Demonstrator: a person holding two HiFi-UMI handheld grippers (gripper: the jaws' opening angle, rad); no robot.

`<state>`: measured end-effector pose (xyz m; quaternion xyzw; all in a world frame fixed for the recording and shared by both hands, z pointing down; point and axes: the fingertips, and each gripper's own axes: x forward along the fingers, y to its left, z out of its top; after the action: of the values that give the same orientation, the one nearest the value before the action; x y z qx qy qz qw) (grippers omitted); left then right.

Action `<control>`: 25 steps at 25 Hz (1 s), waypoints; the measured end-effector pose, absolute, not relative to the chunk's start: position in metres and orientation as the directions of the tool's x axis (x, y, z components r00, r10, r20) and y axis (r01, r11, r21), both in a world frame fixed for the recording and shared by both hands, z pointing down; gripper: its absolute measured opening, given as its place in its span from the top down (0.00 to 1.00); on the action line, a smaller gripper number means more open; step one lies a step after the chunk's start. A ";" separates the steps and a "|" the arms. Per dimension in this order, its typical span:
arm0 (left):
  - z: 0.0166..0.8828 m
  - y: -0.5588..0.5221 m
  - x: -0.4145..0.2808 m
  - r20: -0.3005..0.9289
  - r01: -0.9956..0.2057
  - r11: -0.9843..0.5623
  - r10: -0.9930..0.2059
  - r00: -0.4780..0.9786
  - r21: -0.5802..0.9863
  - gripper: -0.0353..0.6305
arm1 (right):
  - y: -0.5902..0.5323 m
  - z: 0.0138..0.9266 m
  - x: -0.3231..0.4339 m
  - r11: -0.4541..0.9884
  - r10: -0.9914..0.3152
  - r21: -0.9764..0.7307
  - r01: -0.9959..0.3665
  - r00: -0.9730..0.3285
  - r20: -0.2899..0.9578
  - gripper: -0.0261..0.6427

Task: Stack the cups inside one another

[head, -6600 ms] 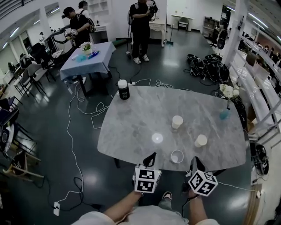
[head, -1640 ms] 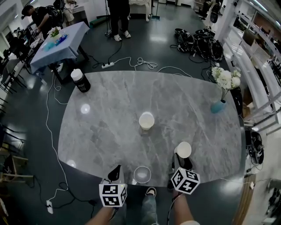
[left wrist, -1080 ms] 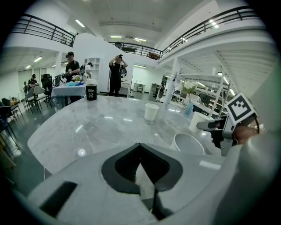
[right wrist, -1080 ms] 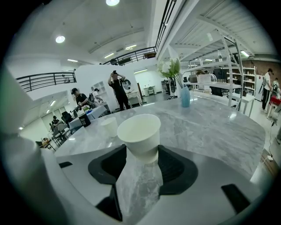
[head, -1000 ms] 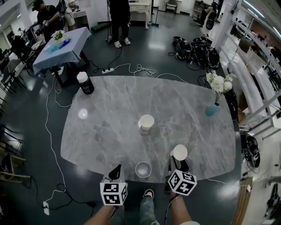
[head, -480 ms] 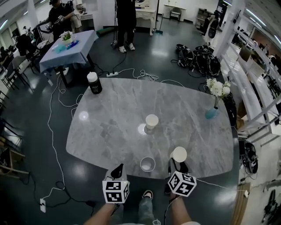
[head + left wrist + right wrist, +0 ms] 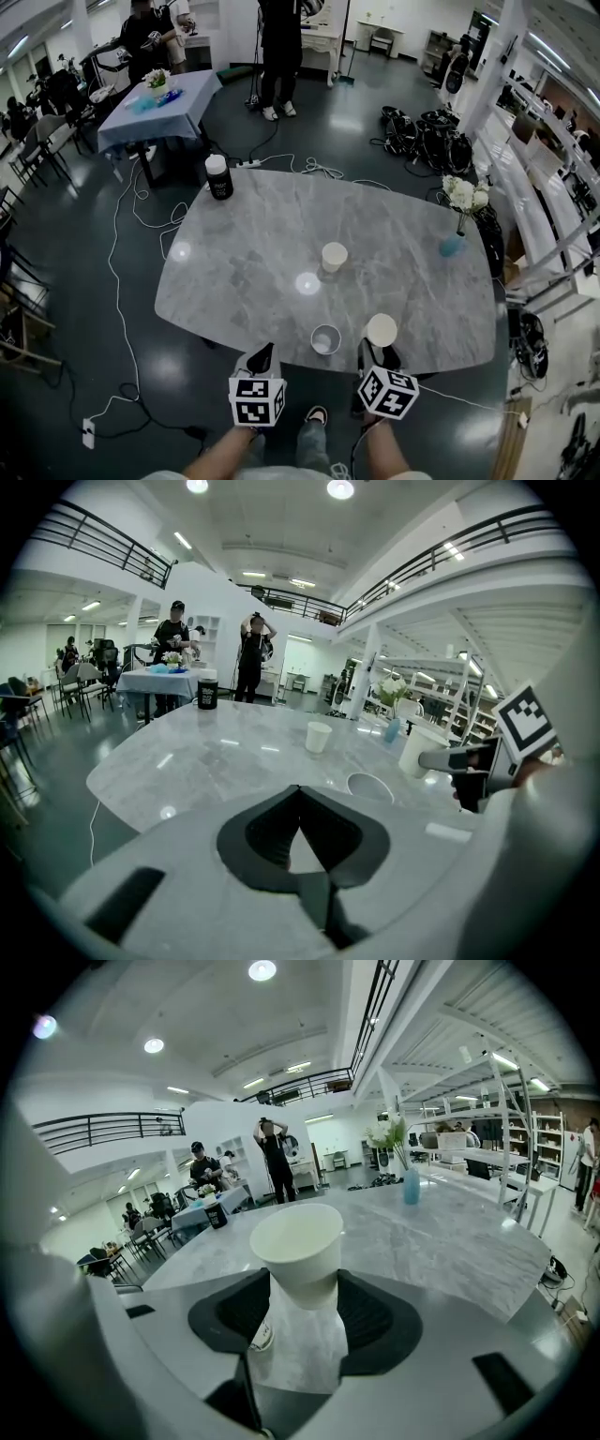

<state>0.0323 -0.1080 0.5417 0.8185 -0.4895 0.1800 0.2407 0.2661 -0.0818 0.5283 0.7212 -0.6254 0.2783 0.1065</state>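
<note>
Three white paper cups are on or over the grey marble table [image 7: 253, 253]. One cup [image 7: 334, 256] stands upright mid-table, also seen in the left gripper view [image 7: 318, 737]. A second cup [image 7: 325, 338] stands near the front edge, its rim [image 7: 369, 786] just ahead of my left gripper [image 7: 265, 351], which is shut and empty [image 7: 299, 789]. My right gripper [image 7: 378, 347] is shut on the third cup [image 7: 382, 329]. In the right gripper view this cup [image 7: 300, 1246] sits upright between the jaws. I cannot tell if it touches the table.
A black jar with a white lid [image 7: 219, 176] stands at the table's far left corner. A blue vase with white flowers [image 7: 453, 244] stands at the right edge. Cables [image 7: 141, 281] trail on the floor. People stand by a blue-clothed table [image 7: 159, 103] far behind.
Since the earliest frame my right gripper has closed on the right-hand cup. Over the last second both grippers keep their places at the front edge; only the head view drifts.
</note>
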 end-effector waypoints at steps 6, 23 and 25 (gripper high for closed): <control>0.529 -0.098 0.019 0.513 -0.888 -0.402 -0.727 0.457 0.221 0.96 | -0.071 0.516 0.246 -0.170 -0.851 -0.193 -0.966 0.046 0.523 0.65; 0.517 -0.080 -0.020 0.497 -0.901 -0.374 -0.752 0.433 0.221 0.96 | -0.075 0.506 0.180 -0.062 -0.861 -0.199 -0.978 -0.048 0.506 0.65; 0.520 -0.079 -0.023 0.501 -0.903 -0.366 -0.752 0.429 0.223 0.96 | -0.076 0.509 0.175 -0.053 -0.858 -0.199 -0.979 -0.057 0.511 0.65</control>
<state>-0.0232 -0.0793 0.5204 0.8111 -0.5101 0.1593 0.2379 0.1750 -0.0758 0.5092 0.6768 -0.6783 0.2617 0.1153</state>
